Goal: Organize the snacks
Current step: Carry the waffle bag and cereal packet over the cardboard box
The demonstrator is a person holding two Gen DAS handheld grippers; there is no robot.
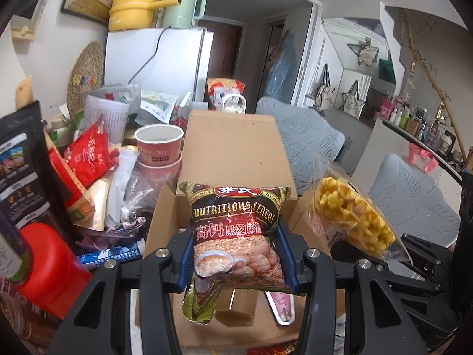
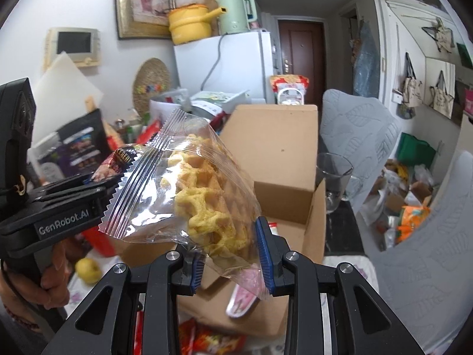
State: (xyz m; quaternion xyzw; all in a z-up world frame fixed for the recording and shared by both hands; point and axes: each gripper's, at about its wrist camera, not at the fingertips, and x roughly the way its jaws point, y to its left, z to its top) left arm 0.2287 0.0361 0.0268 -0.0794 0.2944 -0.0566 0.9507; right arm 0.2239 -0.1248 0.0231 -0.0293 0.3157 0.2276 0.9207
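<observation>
My left gripper [image 1: 235, 254] is shut on a brown "Nutritious Cereal" bag [image 1: 236, 236] and holds it upright above the open cardboard box [image 1: 233, 151]. My right gripper [image 2: 232, 251] is shut on a clear bag of yellow waffle snacks [image 2: 204, 198], also above the box [image 2: 275, 148]. The waffle bag shows at the right in the left wrist view [image 1: 351, 219]. The left gripper's body shows at the left in the right wrist view [image 2: 59, 207]. A pink-white packet [image 2: 241, 300] lies inside the box.
Left of the box is a pile of snack packets, red paper cups [image 1: 159, 145] and a red-capped container [image 1: 50, 263]. A glass [image 2: 334, 180] stands right of the box. Grey padded chairs [image 1: 414, 201] are to the right. A white fridge [image 1: 159, 59] stands behind.
</observation>
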